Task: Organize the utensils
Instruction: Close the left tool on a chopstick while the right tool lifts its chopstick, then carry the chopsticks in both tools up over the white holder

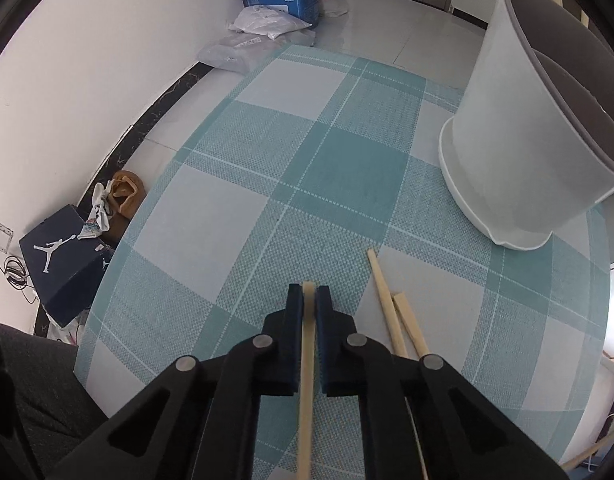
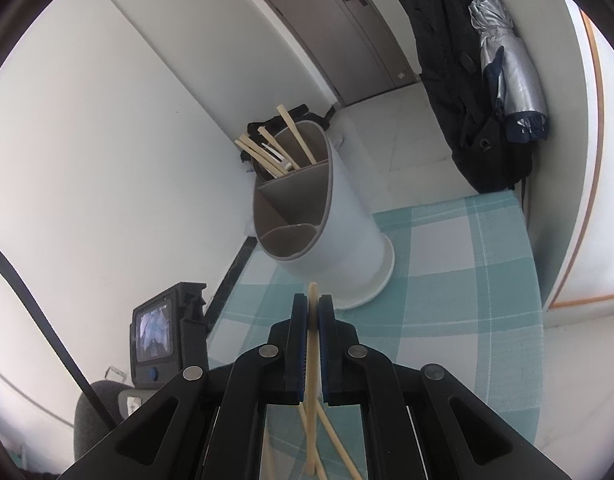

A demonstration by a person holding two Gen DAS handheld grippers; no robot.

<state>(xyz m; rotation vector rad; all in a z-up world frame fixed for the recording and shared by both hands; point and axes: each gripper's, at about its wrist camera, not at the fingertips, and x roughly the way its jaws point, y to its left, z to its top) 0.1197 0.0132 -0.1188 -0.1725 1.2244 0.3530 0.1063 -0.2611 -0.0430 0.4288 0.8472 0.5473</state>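
The left gripper (image 1: pixel 309 296) is closed on a slim pale wooden chopstick (image 1: pixel 306 380); the right gripper (image 2: pixel 313 306) pinches another wooden stick (image 2: pixel 311 384). The white cylindrical holder (image 2: pixel 347 216), grey-lined with dividers, stands on the teal plaid woven tabletop (image 1: pixel 347 168), sticks (image 2: pixel 291 136) bundled in its far compartment. Two loose chopsticks (image 1: pixel 391 312) lie near its base.

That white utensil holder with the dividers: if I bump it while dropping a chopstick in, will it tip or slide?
The utensil holder is tall with only a slightly flared foot, so a knock near the rim could tip it. It looks like thin plastic, probably light, so it may slide on the checked cloth. The chopsticks inside all lean to one compartment, which adds little stability.
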